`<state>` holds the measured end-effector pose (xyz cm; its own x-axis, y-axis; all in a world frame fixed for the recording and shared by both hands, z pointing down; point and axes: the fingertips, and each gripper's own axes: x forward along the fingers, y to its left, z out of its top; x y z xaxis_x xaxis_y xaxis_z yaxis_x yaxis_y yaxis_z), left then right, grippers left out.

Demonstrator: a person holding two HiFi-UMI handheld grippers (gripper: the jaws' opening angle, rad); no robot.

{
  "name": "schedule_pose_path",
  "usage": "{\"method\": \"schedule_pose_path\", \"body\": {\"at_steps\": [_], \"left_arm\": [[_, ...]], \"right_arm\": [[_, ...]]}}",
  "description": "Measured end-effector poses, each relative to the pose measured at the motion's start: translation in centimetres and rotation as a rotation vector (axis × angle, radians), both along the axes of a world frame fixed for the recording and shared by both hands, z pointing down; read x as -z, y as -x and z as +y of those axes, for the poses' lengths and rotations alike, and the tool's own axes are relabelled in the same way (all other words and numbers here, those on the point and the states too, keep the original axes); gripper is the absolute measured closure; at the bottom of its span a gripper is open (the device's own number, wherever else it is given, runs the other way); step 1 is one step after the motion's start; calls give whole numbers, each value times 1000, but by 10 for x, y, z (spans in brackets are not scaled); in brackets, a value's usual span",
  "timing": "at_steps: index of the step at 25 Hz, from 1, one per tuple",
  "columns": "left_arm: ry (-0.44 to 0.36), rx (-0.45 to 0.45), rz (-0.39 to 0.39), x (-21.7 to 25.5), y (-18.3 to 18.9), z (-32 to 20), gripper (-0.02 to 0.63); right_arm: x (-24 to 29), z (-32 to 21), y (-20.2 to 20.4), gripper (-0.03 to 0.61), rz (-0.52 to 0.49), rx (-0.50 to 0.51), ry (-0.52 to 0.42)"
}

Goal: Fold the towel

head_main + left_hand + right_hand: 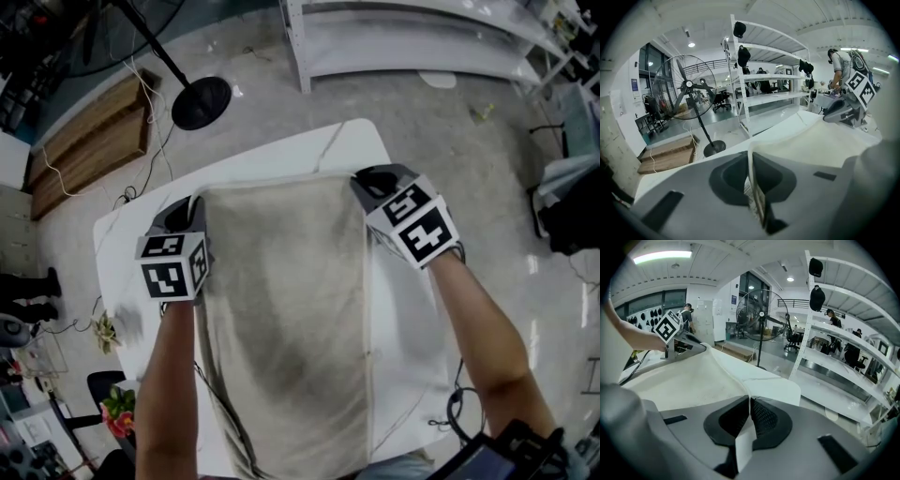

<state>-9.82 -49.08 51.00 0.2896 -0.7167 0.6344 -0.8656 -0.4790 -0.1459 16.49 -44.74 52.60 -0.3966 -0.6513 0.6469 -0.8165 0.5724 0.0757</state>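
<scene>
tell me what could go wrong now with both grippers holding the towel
Each gripper pinches only a thin strip of the towel at a far corner: left gripper, right gripper. A tug could slip a corner free. In the head view the left corner sits lower than the right, so the fold may land skewed.

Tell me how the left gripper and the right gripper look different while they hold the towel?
The left gripper pinches the towel's left corner; the right gripper pinches its right corner. In the head view the left gripper's marker cube sits fairly square; the right gripper's is turned askew. Both are shut on the towel's far edge.
</scene>
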Motion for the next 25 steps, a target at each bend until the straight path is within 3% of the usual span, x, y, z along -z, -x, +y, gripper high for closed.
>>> {"method": "schedule_pose_path", "body": {"at_steps": [6,9,10,12,13,15,18,25], "left_arm": [[35,11,-50,-24,0,-3,595],[40,14,-51,-25,0,-5,592],[43,19,-41,-24,0,-4,556],[54,16,-10,-20,0,-1,398],[59,5,3,-17,-1,3,332],[53,-16,14,-7,-1,15,290],[-8,-39,32,26,-6,39,275],[-281,-107,75,147,-8,143,276]], "right_arm": [[-10,-5,1,543,80,5,-18],[-10,-4,0,527,74,9,-23],[-9,-3,0,486,55,12,-17],[-4,2,0,380,-1,18,0],[0,5,-1,370,-28,19,3],[15,15,-1,365,-74,16,-11],[44,38,-6,365,-117,3,-54],[101,119,8,371,-154,17,-149]]}}
